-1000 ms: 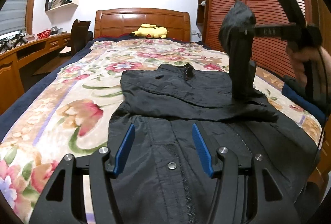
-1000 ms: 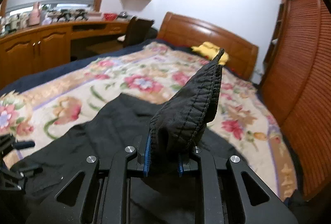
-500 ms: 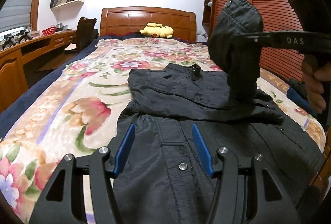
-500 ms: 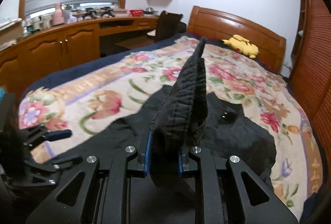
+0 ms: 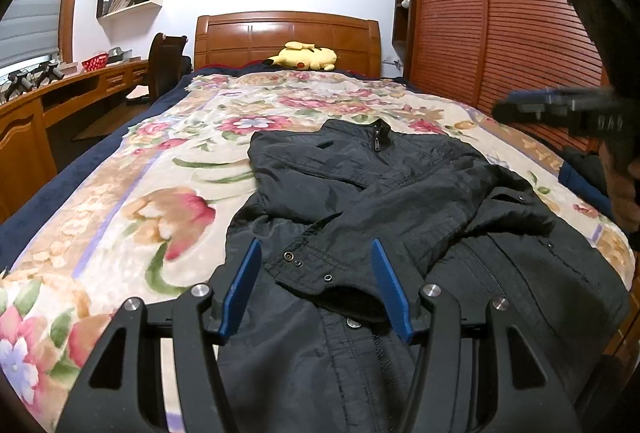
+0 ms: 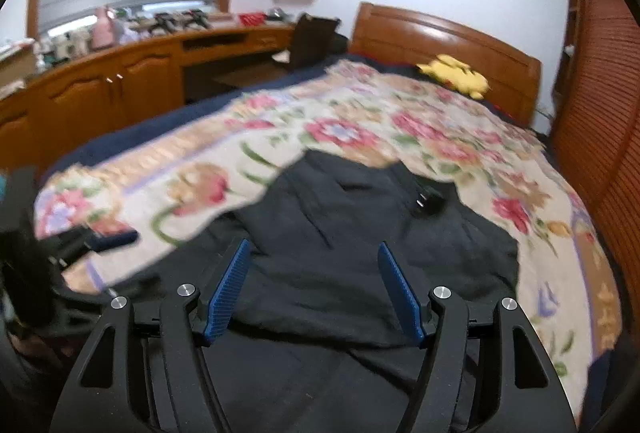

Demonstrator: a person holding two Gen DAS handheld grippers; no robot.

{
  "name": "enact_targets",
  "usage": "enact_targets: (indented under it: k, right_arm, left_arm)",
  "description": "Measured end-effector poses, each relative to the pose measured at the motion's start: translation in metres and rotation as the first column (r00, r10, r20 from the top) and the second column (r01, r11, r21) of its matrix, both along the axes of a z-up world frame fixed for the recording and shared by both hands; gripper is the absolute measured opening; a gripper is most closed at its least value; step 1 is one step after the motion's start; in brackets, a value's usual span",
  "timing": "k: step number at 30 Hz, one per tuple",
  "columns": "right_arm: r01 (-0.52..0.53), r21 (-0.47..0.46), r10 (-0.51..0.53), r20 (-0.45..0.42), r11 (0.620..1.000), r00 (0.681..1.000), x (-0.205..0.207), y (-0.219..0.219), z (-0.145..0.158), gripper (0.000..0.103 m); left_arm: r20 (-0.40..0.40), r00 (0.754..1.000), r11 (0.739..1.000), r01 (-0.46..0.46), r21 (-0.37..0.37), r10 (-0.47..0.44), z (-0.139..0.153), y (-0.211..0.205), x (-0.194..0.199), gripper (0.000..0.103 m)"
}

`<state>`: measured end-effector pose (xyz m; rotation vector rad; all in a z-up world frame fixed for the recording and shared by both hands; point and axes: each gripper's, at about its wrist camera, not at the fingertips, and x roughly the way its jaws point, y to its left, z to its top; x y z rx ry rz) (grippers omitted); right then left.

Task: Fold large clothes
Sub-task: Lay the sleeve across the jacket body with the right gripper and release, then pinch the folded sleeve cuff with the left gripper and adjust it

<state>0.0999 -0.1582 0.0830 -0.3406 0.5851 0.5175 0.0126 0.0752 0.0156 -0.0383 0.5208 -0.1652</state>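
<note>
black jacket [image 5: 384, 193]: spread on the floral bedspread [image 5: 132, 193], collar toward the wooden headboard [image 5: 288, 39], one sleeve [image 5: 400, 229] folded across its front | fabric: thin, faintly glossy, creased (snaps on the cuff) | left gripper [image 5: 316, 285]: spread wide over the cuff, empty | right gripper [image 6: 316, 285]: spread, empty, above the jacket

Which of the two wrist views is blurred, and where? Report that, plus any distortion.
Right wrist view: motion blur smears the floral bedspread, the desk and the black jacket; only the right gripper is crisp. Left wrist view: sharp on the jacket and left gripper; the right gripper at the edge is blurred. Both bend straight lines, fisheye, with dark corners.
</note>
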Motion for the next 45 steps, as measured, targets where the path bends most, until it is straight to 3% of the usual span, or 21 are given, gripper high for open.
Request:
enact_targets:
  k: [7, 13, 23, 27, 37, 45]
  right_arm:
    - [0.112, 0.006, -0.111, -0.085, 0.994, 0.99, 0.01, -0.051, -0.055, 0.068]
    - [0.197, -0.047, -0.202, -0.133, 0.979, 0.97, 0.018, -0.087, -0.105, 0.068]
    - [0.233, -0.056, -0.239, -0.186, 0.971, 0.953, 0.024, -0.106, -0.147, 0.068]
    - [0.232, -0.074, -0.242, -0.181, 0.97, 0.953, 0.022, -0.102, -0.15, 0.068]
    - [0.242, -0.068, -0.25, -0.155, 0.968, 0.956, 0.021, -0.103, -0.151, 0.068]
    - [0.245, -0.045, -0.249, -0.158, 0.968, 0.956, 0.019, -0.105, -0.149, 0.068]
  left_arm:
    - [-0.016, 1.0, 1.0, 0.009, 0.022, -0.009, -0.004, -0.008, 0.003, 0.057]
    - [-0.048, 0.998, 0.998, 0.034, 0.044, -0.032, -0.011, -0.02, 0.007, 0.057]
    - [-0.104, 0.991, 0.993, 0.093, 0.077, -0.085, -0.025, -0.044, 0.014, 0.056]
    - [-0.122, 0.988, 0.992, 0.107, 0.06, -0.099, -0.029, -0.045, 0.017, 0.056]
    - [-0.187, 0.977, 0.992, 0.114, 0.043, -0.104, -0.039, -0.045, 0.026, 0.023]
    - [-0.252, 0.964, 0.986, 0.119, 0.113, -0.087, -0.052, -0.055, 0.028, 0.022]
